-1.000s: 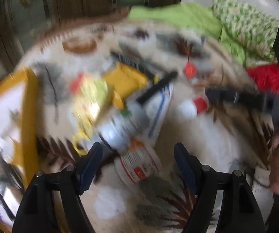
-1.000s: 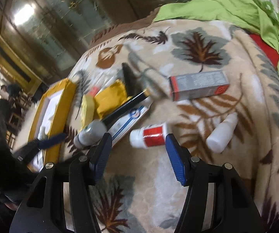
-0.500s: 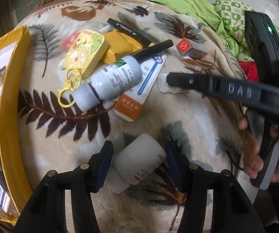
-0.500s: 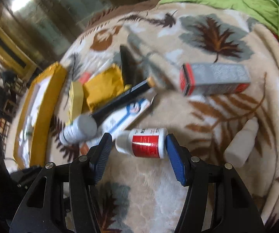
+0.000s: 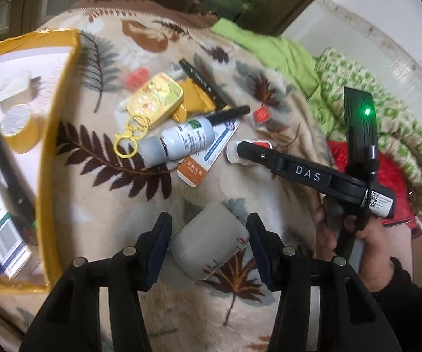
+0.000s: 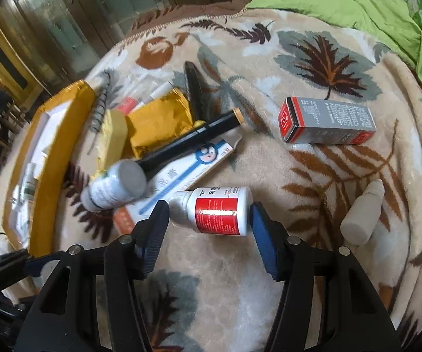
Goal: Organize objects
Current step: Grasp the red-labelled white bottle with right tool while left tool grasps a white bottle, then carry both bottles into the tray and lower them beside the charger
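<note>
Nearest in the left wrist view, the left gripper (image 5: 209,245) has its jaws clamped on a plain white bottle (image 5: 211,242), lifted slightly above the blanket (image 5: 117,205). In the right wrist view, the right gripper (image 6: 209,231) has its jaws spread either side of a red-labelled white bottle (image 6: 218,209) lying on its side; the right pad touches the bottle's base, the left pad stands just clear of the cap.

The surface is a soft cream blanket with brown and grey leaf prints, seemingly spread over a bed. Just beyond the grippers lies a loose heap: a grey-capped bottle (image 5: 178,143), a white and orange tube box (image 5: 208,155), a black marker (image 5: 230,114), a yellow keychain case (image 5: 152,102) and a gold pouch (image 6: 158,123). A grey and red carton (image 6: 326,124) lies apart to the right, with a small white dropper bottle (image 6: 363,212) nearer.

On the left sits a yellow-rimmed tray (image 5: 48,135) holding tape, a pen and boxes. Farther back, green bedding (image 5: 272,50) is bunched up, with a white wall and dark wood-framed glass behind.
</note>
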`<state>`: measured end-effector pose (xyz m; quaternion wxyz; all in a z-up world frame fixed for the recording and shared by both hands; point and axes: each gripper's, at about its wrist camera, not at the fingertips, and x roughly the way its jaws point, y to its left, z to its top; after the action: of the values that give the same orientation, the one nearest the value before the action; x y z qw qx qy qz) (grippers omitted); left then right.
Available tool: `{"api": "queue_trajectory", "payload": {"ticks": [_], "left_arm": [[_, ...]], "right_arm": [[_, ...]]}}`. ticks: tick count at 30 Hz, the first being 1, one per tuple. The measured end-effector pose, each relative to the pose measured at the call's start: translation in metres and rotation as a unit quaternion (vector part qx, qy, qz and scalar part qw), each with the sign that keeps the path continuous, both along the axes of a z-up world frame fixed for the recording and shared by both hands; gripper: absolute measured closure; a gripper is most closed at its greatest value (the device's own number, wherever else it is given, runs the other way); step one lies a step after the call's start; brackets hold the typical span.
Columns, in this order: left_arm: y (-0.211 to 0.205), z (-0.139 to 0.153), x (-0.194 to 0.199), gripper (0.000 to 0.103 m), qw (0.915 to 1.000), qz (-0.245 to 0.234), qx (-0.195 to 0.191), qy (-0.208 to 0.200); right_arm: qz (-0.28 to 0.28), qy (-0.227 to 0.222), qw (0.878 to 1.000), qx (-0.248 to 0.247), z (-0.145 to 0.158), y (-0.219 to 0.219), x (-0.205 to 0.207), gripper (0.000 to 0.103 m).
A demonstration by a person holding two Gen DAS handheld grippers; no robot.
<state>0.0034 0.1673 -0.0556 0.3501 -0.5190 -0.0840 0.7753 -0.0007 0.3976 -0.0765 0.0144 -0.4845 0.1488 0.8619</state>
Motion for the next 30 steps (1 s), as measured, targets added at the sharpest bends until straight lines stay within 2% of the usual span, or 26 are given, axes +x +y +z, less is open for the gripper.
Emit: {"api": "queue_trajectory", "payload": {"ticks": [3, 6, 11, 15, 21, 24, 30], "left_arm": [[-0.012, 0.006, -0.003, 0.05, 0.9997, 0.018, 0.015, -0.001], [-0.034, 0.016, -0.009, 0.05, 0.9979, 0.054, 0.035, 0.01], [-0.068, 0.024, -0.019, 0.05, 0.9913, 0.12, 0.049, 0.022], [-0.107, 0.031, -0.025, 0.05, 0.9842, 0.164, 0.062, 0.024], [-0.177, 0.024, -0.047, 0.05, 0.9648, 0.26, 0.034, 0.023], [-0.196, 0.018, -0.07, 0.05, 0.9561, 0.292, 0.007, 0.018], [-0.22, 0.009, -0.115, 0.05, 0.9487, 0.315, -0.028, 0.012]], "right_arm": [[0.0, 0.018, 1.0, -0.01, 0.014, -0.007, 0.005, 0.046], [0.019, 0.041, 0.998, -0.036, 0.033, -0.023, 0.009, 0.046], [0.082, 0.075, 0.993, -0.047, 0.063, -0.075, 0.002, 0.046], [0.118, 0.077, 0.988, -0.066, 0.064, -0.117, -0.013, 0.046], [0.168, 0.078, 0.98, -0.068, 0.062, -0.174, -0.053, 0.046], [0.176, 0.075, 0.979, -0.067, 0.059, -0.194, -0.077, 0.046], [0.181, 0.058, 0.98, -0.053, 0.045, -0.221, -0.121, 0.046]]}}
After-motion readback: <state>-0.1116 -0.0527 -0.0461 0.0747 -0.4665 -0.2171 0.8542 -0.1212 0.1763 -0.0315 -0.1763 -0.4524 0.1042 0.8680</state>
